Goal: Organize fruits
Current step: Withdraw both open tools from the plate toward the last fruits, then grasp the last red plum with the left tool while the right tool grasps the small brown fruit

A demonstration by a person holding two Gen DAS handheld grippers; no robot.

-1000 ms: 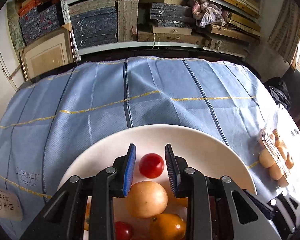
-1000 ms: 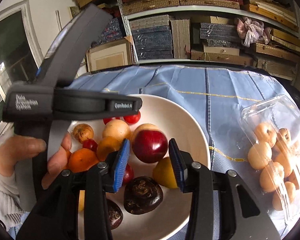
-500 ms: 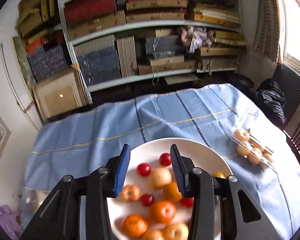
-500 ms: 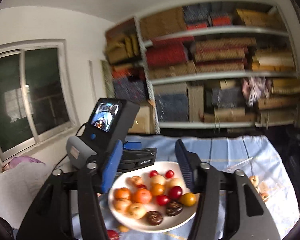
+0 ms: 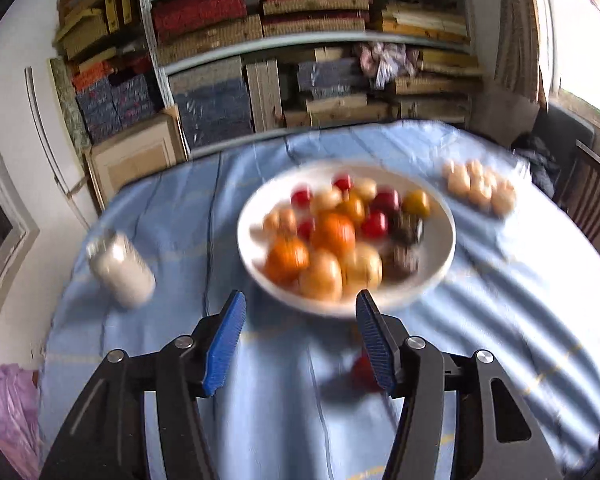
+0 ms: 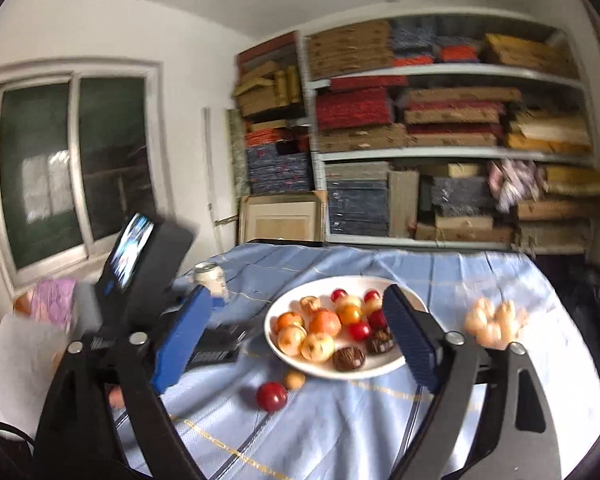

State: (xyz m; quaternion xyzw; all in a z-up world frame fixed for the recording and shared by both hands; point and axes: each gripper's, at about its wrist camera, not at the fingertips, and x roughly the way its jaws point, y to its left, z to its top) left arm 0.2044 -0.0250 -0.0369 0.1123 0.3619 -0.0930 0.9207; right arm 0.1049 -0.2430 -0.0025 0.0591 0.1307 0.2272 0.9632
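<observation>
Most fruit is piled in the white bowl (image 6: 414, 304); a red fruit (image 6: 271, 396) and small tan fruit (image 6: 294, 379) are left on the worktop (image 6: 340, 432). Left gripper (image 5: 300, 336) and right gripper (image 6: 296, 336) are opening, nothing held.

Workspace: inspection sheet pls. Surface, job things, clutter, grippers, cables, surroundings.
Surface: table under a blue striped cloth.
Job's things: white plate piled with mixed fruit; red fruit and small tan fruit loose on the cloth beside the plate; pale fruits in a clear pack to the right.
Clutter: can left of the plate; pink bag at the table edge.
Grippers: left hand-held gripper and right hand-held gripper both opening, nothing between the jaws.
Cables: dark cable at the lower left.
Surroundings: shelves stacked with boxes, window, chair.
</observation>
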